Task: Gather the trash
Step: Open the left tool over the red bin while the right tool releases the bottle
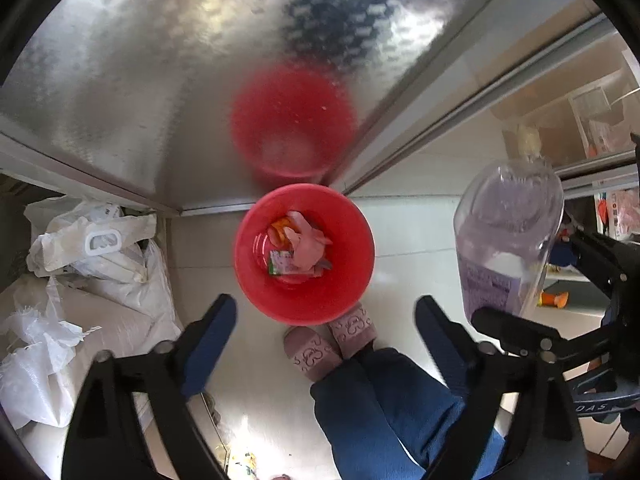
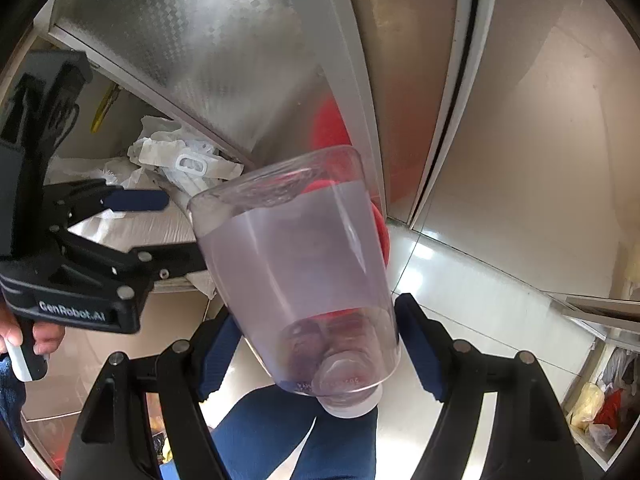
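Note:
A red bin stands on the white floor against a shiny metal panel, with pink and orange wrappers inside. My left gripper hangs above the bin's near rim, open and empty. My right gripper is shut on a clear plastic bottle, cap end toward the camera; the bottle also shows in the left wrist view, to the right of the bin. Part of the red bin shows behind the bottle. The left gripper shows at left in the right wrist view.
White bags lie piled left of the bin. The person's slippered feet and blue trousers stand just in front of the bin. The metal panel and a sliding door frame rise behind. More bagged items sit at far right.

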Demonstrator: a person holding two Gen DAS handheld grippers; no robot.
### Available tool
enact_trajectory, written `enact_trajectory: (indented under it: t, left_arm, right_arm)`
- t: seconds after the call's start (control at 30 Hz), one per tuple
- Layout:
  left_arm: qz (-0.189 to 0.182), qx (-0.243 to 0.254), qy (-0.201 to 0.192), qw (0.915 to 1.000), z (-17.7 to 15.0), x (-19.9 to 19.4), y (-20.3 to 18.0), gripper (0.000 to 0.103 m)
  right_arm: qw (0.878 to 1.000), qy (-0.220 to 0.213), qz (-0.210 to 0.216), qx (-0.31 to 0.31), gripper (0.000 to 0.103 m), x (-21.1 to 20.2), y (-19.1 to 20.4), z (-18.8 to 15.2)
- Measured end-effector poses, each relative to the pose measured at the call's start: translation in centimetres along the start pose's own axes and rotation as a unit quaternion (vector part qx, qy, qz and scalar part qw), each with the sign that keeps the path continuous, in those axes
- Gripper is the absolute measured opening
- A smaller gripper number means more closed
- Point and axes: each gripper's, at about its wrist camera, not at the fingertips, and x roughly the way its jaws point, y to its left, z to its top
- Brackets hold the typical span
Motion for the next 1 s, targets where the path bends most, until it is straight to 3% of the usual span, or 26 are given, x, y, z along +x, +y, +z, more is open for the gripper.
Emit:
enact_trajectory:
  t: [0.03,0.4,0.87,0.9,0.97,1.0]
  left_arm:
    - [0.003,-0.002,-0.001,1.0000,0.0,0.0,0.1,0.103]
    - [0.029,-0.020,-0.008,0.9994,-1.3,-1.4,2.3,0.103]
    - [0.043,-0.045,0.008,0.9980,-3.0,1.3,5.9,0.103]
    - [0.042,-0.047,0.008,0.9980,-3.2,1.5,6.0,0.103]
    - [0.035,-0.056,0.010,0.9978,-3.4,1.9,6.4,0.103]
    - [0.031,-0.059,0.011,0.9977,-3.4,1.9,6.5,0.103]
  right_arm:
    - [1.000,0.001,0.000,-0.001,0.074,-0.2,-0.2,0.0]
    - [1.000,0.012,0.005,-0.018,0.074,1.5,1.3,1.1]
    - [0.998,0.030,-0.007,-0.058,0.075,5.1,2.1,2.0]
    - [0.998,0.030,-0.005,-0.055,0.076,5.3,1.9,2.1]
    - [0.998,0.028,0.007,-0.052,0.098,5.4,1.7,2.1]
    - [0.998,0.025,0.003,-0.053,0.101,5.4,1.6,2.1]
